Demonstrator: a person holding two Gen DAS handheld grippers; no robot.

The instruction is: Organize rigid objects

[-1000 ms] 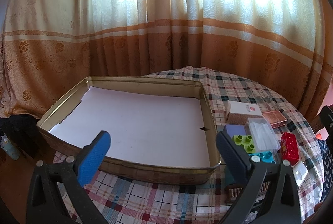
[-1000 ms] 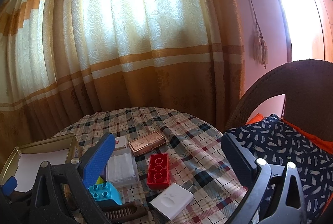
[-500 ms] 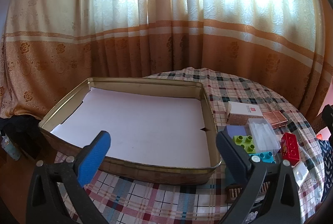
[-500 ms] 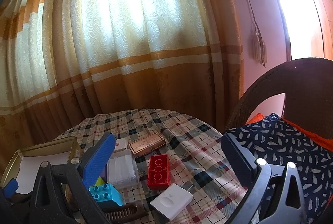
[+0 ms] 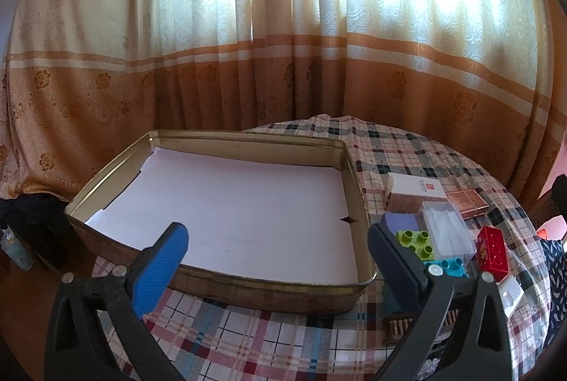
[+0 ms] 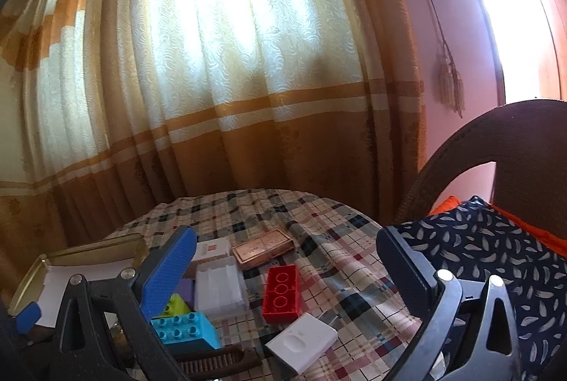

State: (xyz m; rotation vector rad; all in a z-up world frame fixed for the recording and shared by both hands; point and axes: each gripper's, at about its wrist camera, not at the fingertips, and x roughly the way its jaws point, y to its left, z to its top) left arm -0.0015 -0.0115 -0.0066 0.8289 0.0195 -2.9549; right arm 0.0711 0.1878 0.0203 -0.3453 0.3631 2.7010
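Worktop (image 5: 407, 150): round, under a plaid cloth; it carries everything below.
Tin tray (image 5: 248, 141): shallow metal box lined with white paper, nothing in it, filling the left wrist view from 9 to 3 o'clock; likely the place for the sorted pieces.
Left hand-held gripper (image 5: 276, 251): jaws spread wide, holding nothing, poised over the tray's near rim at 6 o'clock.
Right hand-held gripper (image 6: 285, 269): jaws spread wide, holding nothing, above the cluster of objects.
Clear plastic case (image 6: 219, 285): at 7 o'clock in the right wrist view, just beside the blocks; probably light and slick, best taken across its narrow sides.
Copper-coloured tin (image 6: 263, 246): flat and lying at 6 o'clock, beyond the red block; smooth metal may slip, so grip the long edges.
White carton (image 5: 414, 188): at 3 o'clock of the tray; thin card may dent under hard pressure.
Red block (image 6: 281, 294): studded brick at 6 o'clock, between the right jaws; stiff, light, with flat side walls that suit a pinch.
Cyan block (image 6: 184, 333): at 7 o'clock; same handling.
Green block (image 5: 416, 241): just beside the tray's right wall.
White pad (image 6: 301, 343): small rigid slab nearest the camera.
Brown comb (image 6: 212, 361): at the lower edge, partly hidden.
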